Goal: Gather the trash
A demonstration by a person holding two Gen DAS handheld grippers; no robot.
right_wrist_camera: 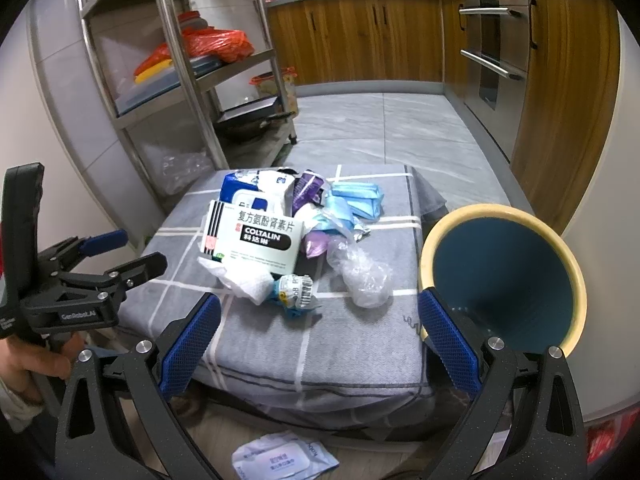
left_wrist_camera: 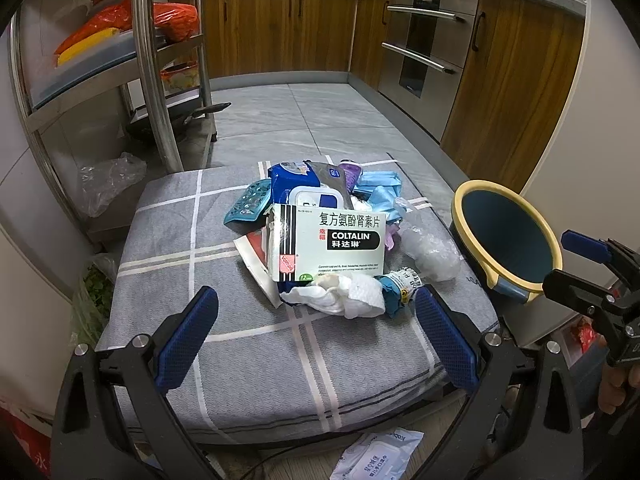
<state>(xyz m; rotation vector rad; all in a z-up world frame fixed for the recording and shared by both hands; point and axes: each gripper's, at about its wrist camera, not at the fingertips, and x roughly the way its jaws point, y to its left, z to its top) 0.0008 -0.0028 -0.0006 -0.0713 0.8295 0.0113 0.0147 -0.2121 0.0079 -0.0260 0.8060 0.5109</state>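
Note:
A pile of trash lies on a grey checked cushion [left_wrist_camera: 168, 240]. On top is a green-white COLTALIN medicine box [left_wrist_camera: 332, 246], also in the right wrist view [right_wrist_camera: 252, 240]. In front lie a crumpled white tissue [left_wrist_camera: 340, 296] and a small labelled wrapper [left_wrist_camera: 402, 290]. A clear plastic wad [left_wrist_camera: 432, 252] lies to the right, also seen from the right wrist [right_wrist_camera: 362, 276]. A blue bin with a yellow rim [left_wrist_camera: 508, 236] stands right of the cushion [right_wrist_camera: 504, 276]. My left gripper [left_wrist_camera: 316, 334] is open and empty, just short of the tissue. My right gripper [right_wrist_camera: 320, 340] is open and empty over the cushion's front edge.
A steel shelf rack [left_wrist_camera: 156, 80] with bags and a pan stands at the left. Wooden cabinets and an oven [left_wrist_camera: 424, 44] line the back and right. A wet-wipes pack [right_wrist_camera: 280, 460] lies on the floor in front of the cushion. Blue masks [right_wrist_camera: 356, 196] lie at the pile's back.

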